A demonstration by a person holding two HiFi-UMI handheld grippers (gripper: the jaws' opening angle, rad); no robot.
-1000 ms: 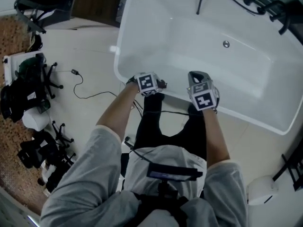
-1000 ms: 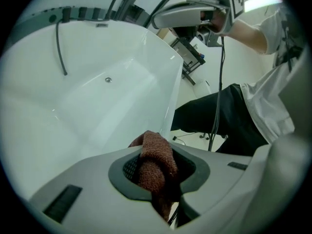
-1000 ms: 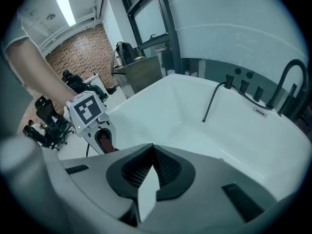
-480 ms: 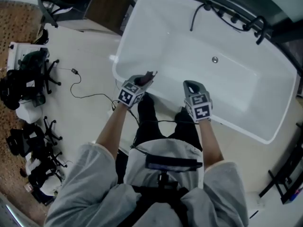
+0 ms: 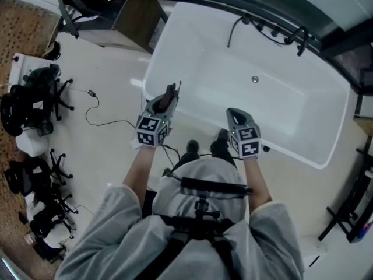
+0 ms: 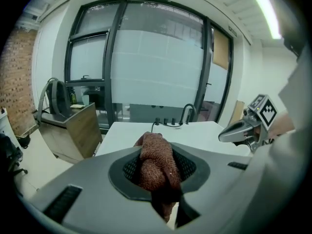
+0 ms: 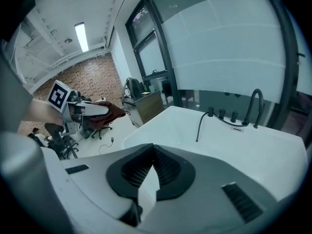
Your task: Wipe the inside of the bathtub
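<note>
The white bathtub (image 5: 280, 107) lies ahead of me, with a round drain (image 5: 254, 79) in its floor and a black tap with a hose (image 5: 240, 21) on the far rim. My left gripper (image 5: 168, 98) hovers over the tub's near-left corner, shut on a brown cloth (image 5: 166, 100). In the left gripper view the cloth (image 6: 157, 165) fills the gap between the jaws of the left gripper (image 6: 156, 155), above the tub (image 6: 124, 136). My right gripper (image 5: 233, 114) hangs over the near rim, shut and empty. The right gripper view shows this gripper (image 7: 152, 152) pointing over the tub (image 7: 229, 147).
A wooden cabinet (image 5: 135, 15) stands beside the tub's left end. Office chairs and dark gear (image 5: 32, 101) crowd the floor at the left, and a thin cable (image 5: 102, 114) trails across it. A black rack (image 5: 352, 206) stands at the right.
Both grippers have risen from the tub's near rim and spread slightly apart. The left one has swung left and now points at the tub with the cloth. The tub looks farther away.
</note>
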